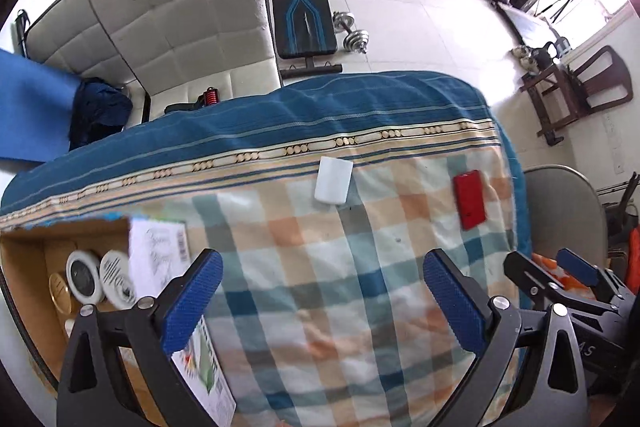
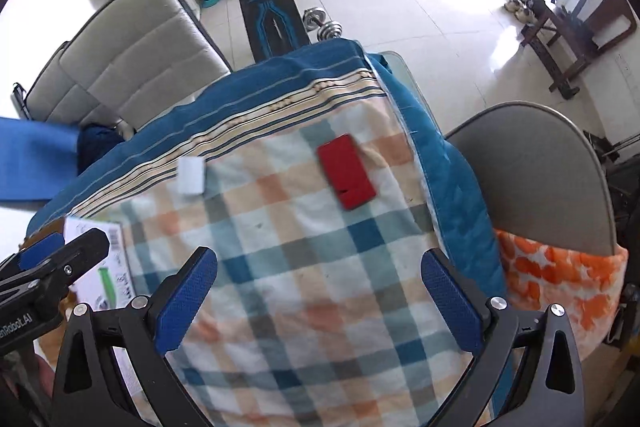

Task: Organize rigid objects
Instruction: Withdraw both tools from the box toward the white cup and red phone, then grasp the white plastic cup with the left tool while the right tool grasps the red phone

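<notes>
While both grippers [image 1: 322,301] [image 2: 318,297] gape empty, red case [image 2: 346,177] lies lengthwise away from them.

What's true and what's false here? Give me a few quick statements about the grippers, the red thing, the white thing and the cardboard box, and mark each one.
1. Both the left gripper and the right gripper are open and hold nothing. True.
2. The red flat object is inside the cardboard box. False: it lies on the checkered cloth.
3. The white block lies near the cloth's striped border. True.
4. The box is empty. False: round tins sit in it.
</notes>
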